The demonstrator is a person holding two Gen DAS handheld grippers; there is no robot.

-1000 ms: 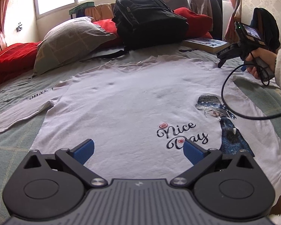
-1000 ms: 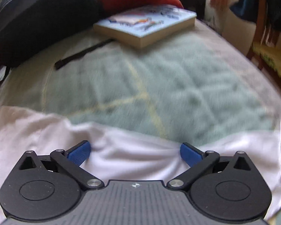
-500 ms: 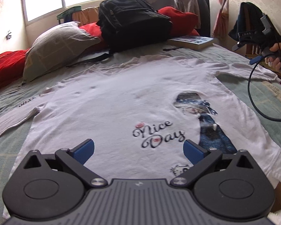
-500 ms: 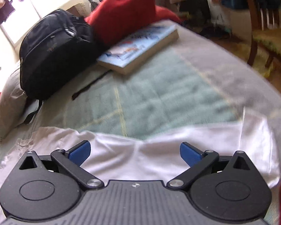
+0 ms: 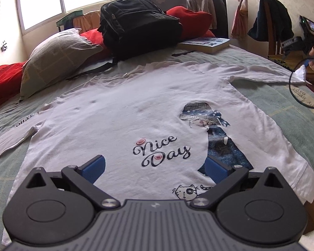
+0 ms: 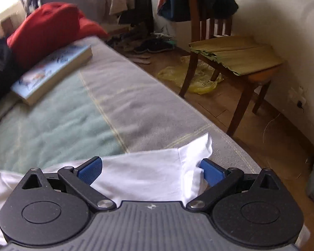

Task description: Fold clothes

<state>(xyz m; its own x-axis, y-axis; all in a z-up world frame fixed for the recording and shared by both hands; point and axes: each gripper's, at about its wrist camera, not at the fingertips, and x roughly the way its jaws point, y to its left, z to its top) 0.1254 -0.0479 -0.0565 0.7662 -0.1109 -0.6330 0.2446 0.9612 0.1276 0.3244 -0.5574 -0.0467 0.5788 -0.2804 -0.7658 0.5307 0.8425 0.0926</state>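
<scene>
R gripper [image 6: 150,170] swung to sleeve cuff [image 6: 195,146]; shirt [image 5: 119,113] collar far.

shirt [image 5: 119,125]: 1 | backpack [image 5: 140,25]: 1 | book [image 5: 207,42]: 1 | chair [image 6: 230,62]: 1

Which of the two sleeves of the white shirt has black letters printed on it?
The left sleeve, which stretches toward the grey pillow, has black letters near the shoulder. The other sleeve, which reaches toward the chair, is plain white.
</scene>
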